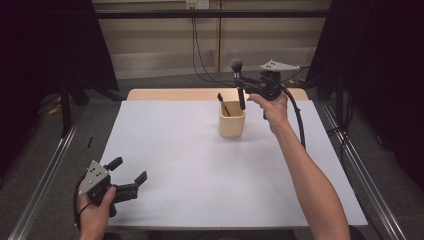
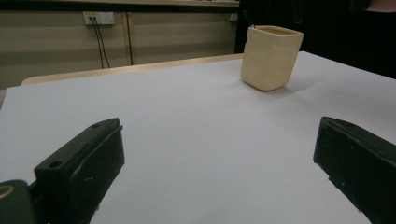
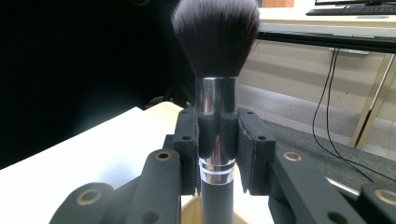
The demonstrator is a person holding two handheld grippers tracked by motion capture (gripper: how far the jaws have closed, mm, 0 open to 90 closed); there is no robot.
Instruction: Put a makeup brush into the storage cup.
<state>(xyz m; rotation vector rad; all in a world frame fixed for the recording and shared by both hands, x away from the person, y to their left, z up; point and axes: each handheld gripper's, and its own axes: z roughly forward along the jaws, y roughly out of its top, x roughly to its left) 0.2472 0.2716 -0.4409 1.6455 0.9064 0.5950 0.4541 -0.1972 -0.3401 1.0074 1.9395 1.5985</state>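
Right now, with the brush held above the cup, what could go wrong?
The right gripper pinches the big brush on its smooth metal collar, so it might slip or tilt. Its handle hangs near the rim of the cup, which looks light and could tip if bumped. It might also knock the small brush already inside.

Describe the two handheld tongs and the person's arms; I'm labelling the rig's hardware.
Both tongs are black, each with two blocky jaws on linked arms with brass-ringed pivot holes. The left tongs and right tongs each carry a grey three-cornered plate with small dots on top. A black cable trails from each. The forearms are bare; no sleeves or gloves are visible.
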